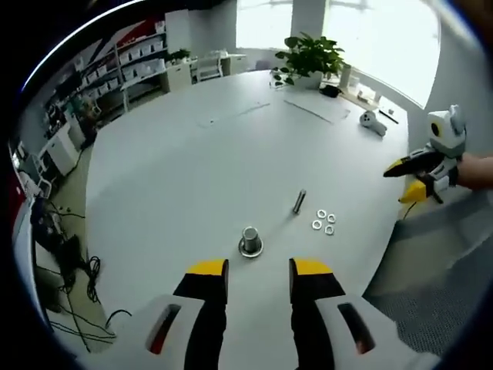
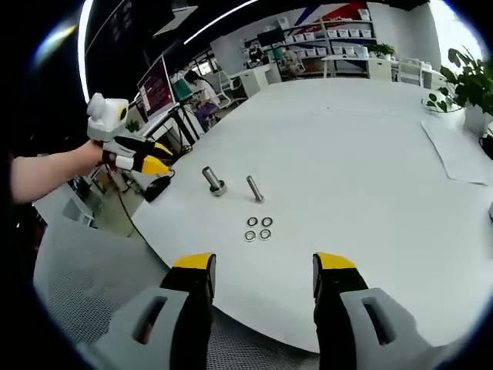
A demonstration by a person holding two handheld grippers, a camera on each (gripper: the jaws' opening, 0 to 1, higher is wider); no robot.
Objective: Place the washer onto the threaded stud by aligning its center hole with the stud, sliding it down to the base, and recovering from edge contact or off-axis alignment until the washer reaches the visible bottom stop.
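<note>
Right gripper view: three small silver ring washers (image 2: pixel 259 228) lie flat in a tight cluster on the white round counter (image 2: pixel 370 154), just ahead of the right gripper (image 2: pixel 263 271); beyond them a loose grey metal bolt (image 2: pixel 255 189) and, to its left, the upright threaded steel stud on a round flanged base (image 2: pixel 213 181). None is on the stud yet, so the step in hand looks like the pick. Suggest: take one washer only, from the edge of the cluster, pinching across its rim so the hole stays clear; flat thin rings will likely slip, so tip one up first. Then come down over the stud from above, hole centred, and wiggle if the edge catches a thread. Right gripper: jaws wide apart, nothing held, clear of the counter. In the left gripper view the left gripper (image 1: pixel 259 276) is equally spread and empty, hovering just short of the stud, washers (image 1: pixel 323 221) to its right.
</note>
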